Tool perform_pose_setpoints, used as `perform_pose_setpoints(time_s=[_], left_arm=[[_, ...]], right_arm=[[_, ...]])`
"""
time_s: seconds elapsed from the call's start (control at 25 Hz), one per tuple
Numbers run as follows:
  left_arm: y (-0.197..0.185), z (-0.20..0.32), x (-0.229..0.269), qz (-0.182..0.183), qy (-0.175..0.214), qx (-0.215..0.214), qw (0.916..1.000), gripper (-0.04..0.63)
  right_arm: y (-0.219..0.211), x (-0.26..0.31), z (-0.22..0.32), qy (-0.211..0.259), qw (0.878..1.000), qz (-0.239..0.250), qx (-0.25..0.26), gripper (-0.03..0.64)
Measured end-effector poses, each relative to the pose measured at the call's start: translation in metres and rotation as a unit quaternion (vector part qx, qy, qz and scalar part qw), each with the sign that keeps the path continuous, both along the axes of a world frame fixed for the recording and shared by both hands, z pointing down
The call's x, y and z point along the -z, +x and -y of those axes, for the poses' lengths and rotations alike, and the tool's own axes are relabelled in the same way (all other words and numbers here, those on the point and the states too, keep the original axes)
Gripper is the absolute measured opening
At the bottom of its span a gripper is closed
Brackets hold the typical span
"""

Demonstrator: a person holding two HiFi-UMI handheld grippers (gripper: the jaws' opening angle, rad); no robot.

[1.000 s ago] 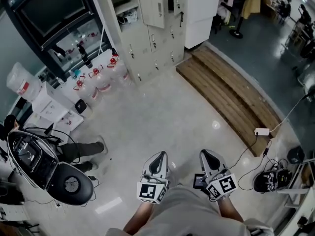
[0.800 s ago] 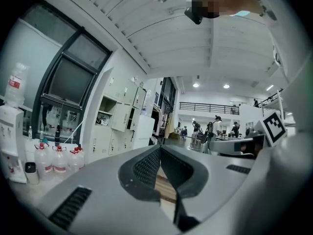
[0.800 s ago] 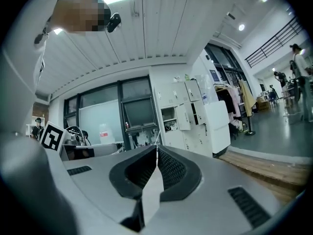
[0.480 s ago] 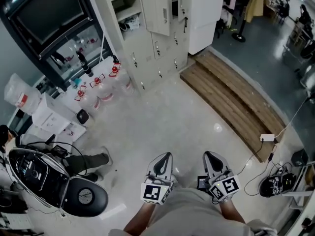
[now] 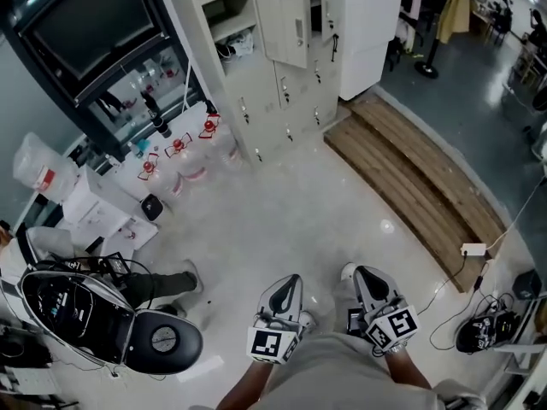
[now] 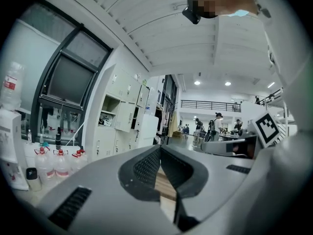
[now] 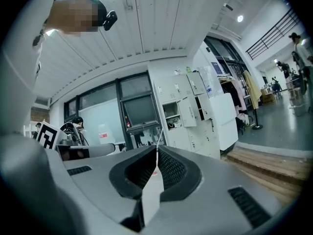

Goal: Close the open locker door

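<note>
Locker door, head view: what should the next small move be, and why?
Probably step forward toward the lockers. The open locker door hangs ajar, well beyond reach: the left gripper and right gripper sit low by the person's body, jaws together and empty, with a stretch of floor between them and the lockers.

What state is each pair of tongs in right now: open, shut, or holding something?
Left tongs: shut, holding nothing.
Right tongs: shut, holding nothing.
</note>
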State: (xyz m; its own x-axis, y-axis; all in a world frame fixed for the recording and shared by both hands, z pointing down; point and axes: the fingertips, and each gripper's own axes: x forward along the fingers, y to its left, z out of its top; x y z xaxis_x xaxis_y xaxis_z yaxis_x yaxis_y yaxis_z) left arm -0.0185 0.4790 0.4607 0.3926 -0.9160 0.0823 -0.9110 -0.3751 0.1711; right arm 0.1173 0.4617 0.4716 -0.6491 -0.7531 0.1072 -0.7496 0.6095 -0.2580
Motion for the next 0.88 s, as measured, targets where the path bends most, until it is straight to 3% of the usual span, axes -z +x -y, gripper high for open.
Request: perform_pose_setpoints(time_s=[0.32,0.52,0.88], left_arm=[[0.006,0.052,-0.013,0.011,-0.008,0.034,0.9993,0.009],[0.031,0.105,-0.008,0.012,-0.004,0.035,0.9993,0.009],[0.071,0.197,0.007,0.007,0.006,0.076,0.9970,0.009]], right_arm=[[0.002,-0.009,0.068,0.002,0.999,0.002,0.037,0.031],[0.019,-0.006,0.128,0.010,0.999,0.012,0.049,0.031],[0.055,0.003,0.221,0.025,0.996,0.014,0.089,0.031]])
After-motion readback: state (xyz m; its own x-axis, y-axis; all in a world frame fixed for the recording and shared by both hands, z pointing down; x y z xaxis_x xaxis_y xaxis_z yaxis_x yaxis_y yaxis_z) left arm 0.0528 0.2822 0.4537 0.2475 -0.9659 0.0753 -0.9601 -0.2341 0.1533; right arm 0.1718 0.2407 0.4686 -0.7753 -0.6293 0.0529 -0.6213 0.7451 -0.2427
